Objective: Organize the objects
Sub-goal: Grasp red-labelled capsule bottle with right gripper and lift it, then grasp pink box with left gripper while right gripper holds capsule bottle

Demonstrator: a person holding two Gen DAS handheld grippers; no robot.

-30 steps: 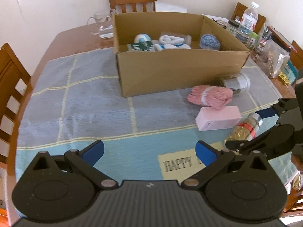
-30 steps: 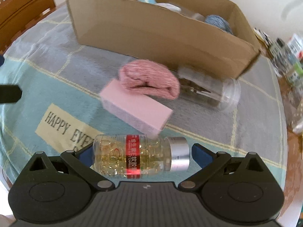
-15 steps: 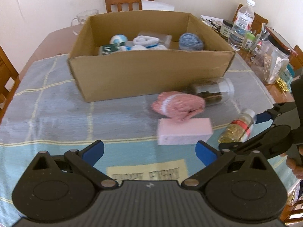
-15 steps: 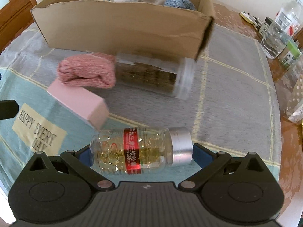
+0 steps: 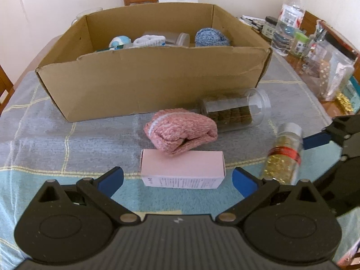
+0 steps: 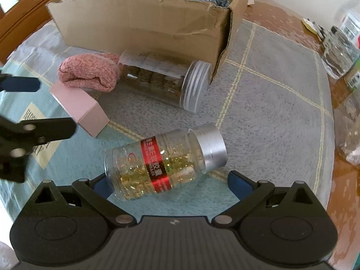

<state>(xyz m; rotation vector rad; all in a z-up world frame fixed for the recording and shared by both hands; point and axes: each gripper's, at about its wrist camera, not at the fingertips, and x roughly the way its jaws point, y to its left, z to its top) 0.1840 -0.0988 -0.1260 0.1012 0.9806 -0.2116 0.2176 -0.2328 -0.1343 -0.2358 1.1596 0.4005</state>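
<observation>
Right gripper [image 6: 167,181] gapes wide around the capsule bottle [image 6: 165,163]; pinch mid-body, then lift toward the box [image 6: 139,25] at 12 o'clock. Left gripper [image 5: 177,177] is wide too, holding nothing.

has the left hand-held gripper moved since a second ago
Yes. The left hand-held gripper has moved right, now facing the pink box, judged against the cardboard box.

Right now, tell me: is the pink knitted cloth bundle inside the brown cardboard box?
No, the pink knitted cloth bundle lies on the tablecloth in front of the brown cardboard box.
</observation>
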